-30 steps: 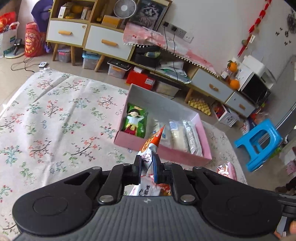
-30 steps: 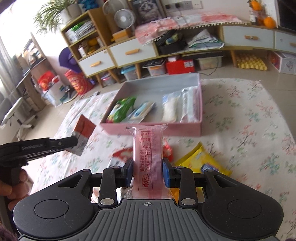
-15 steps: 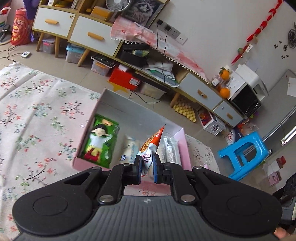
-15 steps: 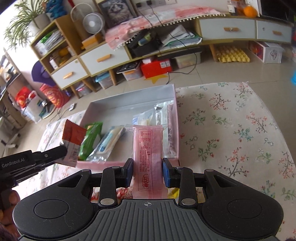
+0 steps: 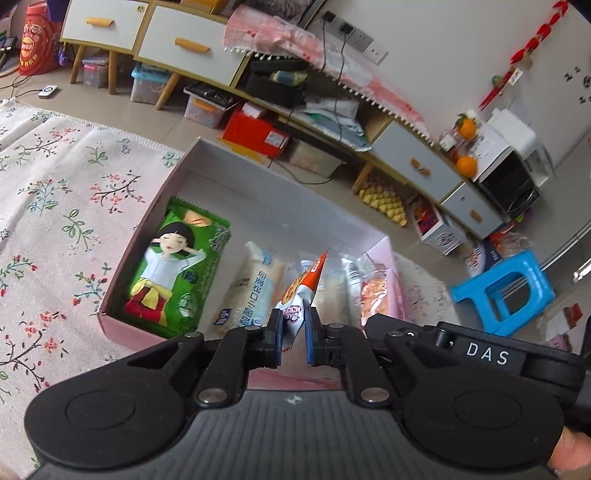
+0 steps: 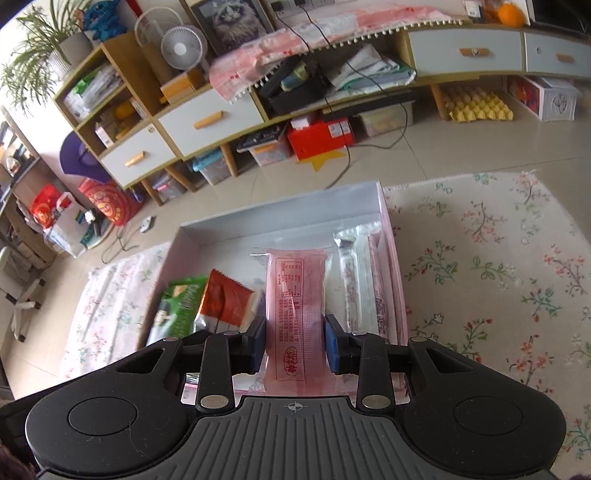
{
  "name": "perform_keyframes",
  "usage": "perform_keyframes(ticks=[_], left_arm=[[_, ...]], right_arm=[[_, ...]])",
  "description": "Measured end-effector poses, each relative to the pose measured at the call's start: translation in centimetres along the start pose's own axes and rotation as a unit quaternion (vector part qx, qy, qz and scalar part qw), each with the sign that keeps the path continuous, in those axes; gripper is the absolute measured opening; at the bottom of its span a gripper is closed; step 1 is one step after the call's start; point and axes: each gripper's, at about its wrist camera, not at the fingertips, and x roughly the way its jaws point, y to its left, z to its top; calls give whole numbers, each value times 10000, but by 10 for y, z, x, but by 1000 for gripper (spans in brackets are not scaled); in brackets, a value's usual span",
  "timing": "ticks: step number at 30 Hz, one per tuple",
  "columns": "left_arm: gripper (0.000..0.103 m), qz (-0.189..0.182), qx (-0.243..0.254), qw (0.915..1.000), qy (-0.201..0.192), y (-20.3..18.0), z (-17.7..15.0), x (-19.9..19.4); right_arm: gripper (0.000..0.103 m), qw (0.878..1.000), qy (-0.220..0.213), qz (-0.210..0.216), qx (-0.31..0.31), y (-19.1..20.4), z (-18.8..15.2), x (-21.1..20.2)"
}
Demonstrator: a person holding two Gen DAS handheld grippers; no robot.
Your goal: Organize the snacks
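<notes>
Hovering over the pink box [image 6: 390, 236], my left gripper [image 5: 293, 338] pinches an orange packet [image 5: 301, 291] and my right gripper [image 6: 295, 345] clamps a pink wrapped bar [image 6: 295, 295]. Inside lie a green packet [image 5: 173, 269], a pale blue packet [image 5: 255, 291] and clear-wrapped bars [image 6: 354, 280]. The box sits on a floral cloth [image 6: 498, 258], with a cabinet [image 6: 207, 122] behind.

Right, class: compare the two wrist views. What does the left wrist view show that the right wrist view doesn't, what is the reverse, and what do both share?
Only the left wrist view: a blue plastic stool, a microwave and the left tool shut on an orange-and-white snack packet.

Only the right wrist view: a white desk fan, a cat picture, a potted plant and the right tool shut on a pink snack packet.

Both: the pink box, the green snack packet inside, and the red shoebox.
</notes>
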Motion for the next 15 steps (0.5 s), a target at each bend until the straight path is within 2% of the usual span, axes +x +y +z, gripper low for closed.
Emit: perform_keyframes(ticks=[8,10,13,15], left_arm=[[11,136,17,9999,-54,5,-1,-8],[11,221,93,9997,-87,5,0,-11],[11,382,224,9989,-161,4,2,-18],[11,360,192,9990,-207,5,4,-24]], right_arm=[[35,9996,-239,77,111,4,-1,2],[35,9990,-309,237,240,2,0,-2],[41,9981,-381,320,373,-1,4,-14],[41,9974,-423,382,445,-3,8,-25]])
